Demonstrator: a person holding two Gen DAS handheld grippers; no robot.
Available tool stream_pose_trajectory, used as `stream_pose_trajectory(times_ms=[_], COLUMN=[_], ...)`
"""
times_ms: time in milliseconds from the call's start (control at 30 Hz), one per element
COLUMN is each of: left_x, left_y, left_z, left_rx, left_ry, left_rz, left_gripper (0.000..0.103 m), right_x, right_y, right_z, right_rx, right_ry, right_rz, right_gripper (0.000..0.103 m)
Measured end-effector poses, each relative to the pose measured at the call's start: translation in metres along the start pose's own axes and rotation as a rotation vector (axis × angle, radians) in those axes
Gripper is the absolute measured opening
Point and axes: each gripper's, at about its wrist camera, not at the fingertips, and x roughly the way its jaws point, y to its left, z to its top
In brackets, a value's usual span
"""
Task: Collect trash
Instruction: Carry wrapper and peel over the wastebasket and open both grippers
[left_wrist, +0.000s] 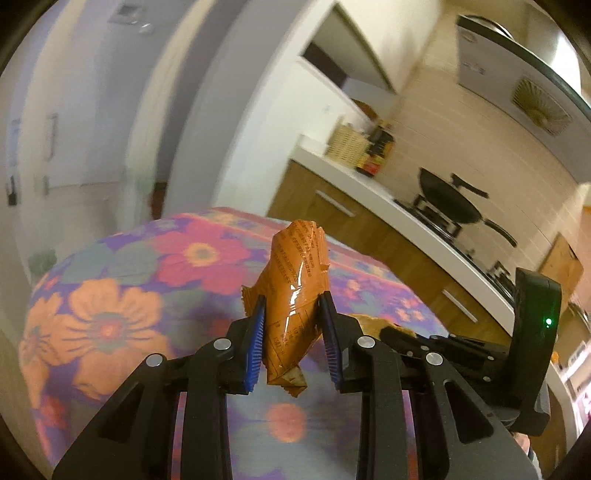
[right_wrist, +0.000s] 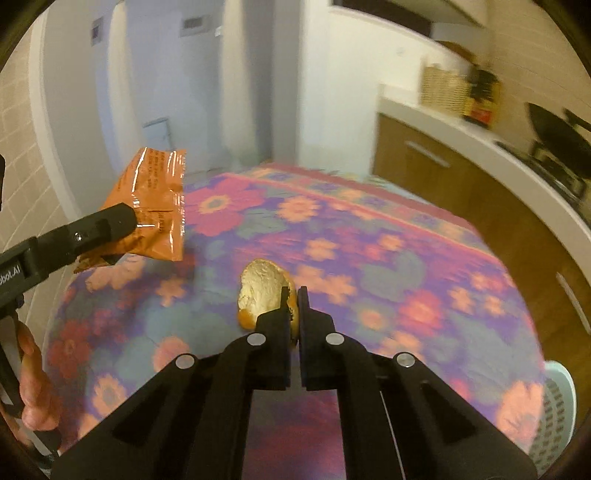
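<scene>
My left gripper (left_wrist: 291, 299) is shut on an orange snack wrapper (left_wrist: 295, 291) and holds it up above the flowered tablecloth (left_wrist: 122, 295). The same wrapper (right_wrist: 155, 206) shows at the left of the right wrist view, held by the left gripper (right_wrist: 122, 221). My right gripper (right_wrist: 293, 291) is shut on a piece of orange peel (right_wrist: 262, 288), pale inside up, pinched at its right edge over the tablecloth (right_wrist: 369, 258). The right gripper's body (left_wrist: 480, 354) shows at the right of the left wrist view, with a bit of peel (left_wrist: 369, 321) before it.
A pale perforated basket (right_wrist: 557, 417) stands beyond the table's right edge. A kitchen counter (left_wrist: 369, 184) with a wicker basket (left_wrist: 347, 142), bottles and a black wok (left_wrist: 450, 203) on a stove runs along the right. White doors and walls are behind the table.
</scene>
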Motion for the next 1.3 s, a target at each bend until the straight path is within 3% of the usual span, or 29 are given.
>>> stream_pose_trajectory(times_ms=[367,533,667,867,1167,1233,1300], left_x=[0.037,0.059,0.079,0.103,0.138,0.144,0.148], left_y=[-0.137,-0.200,-0.236,-0.290,-0.349,-0.355,-0.357], left_z=[-0.010,-0.029,-0.051,-0.081,-0.110,-0.114,-0.120], left_rx=[0.192,0.287,0.306,0.372,0.466,0.485,0.495], left_ry=[0.060,0.105,0.161,0.241,0.326,0.317,0.284], left_rz=[-0.172,-0.257,-0.322,-0.364,-0.379,-0.385,-0.383], left_gripper=[0.026,0.026,0.026,0.026,0.030,0.042,0.048], right_x=[-0.094,-0.132,-0.146,-0.152,-0.159,-0.160,-0.162], right_y=[-0.120,-0.180,-0.230,-0.277,-0.312,-0.314,-0.315], right_z=[-0.056,-0.098,-0.135,-0.176,-0.200,-0.203,-0.207], right_rx=[0.205,0.341,0.468,0.608,0.720,0.728,0.724], right_ry=[-0.082,-0.069,-0.027,0.020,0.024,0.028,0.028], right_rz=[-0.221,-0.339,-0.406,-0.455,-0.449,-0.455,-0.477], right_gripper=[0.001,0.002,0.002,0.002,0.002,0.004,0.009])
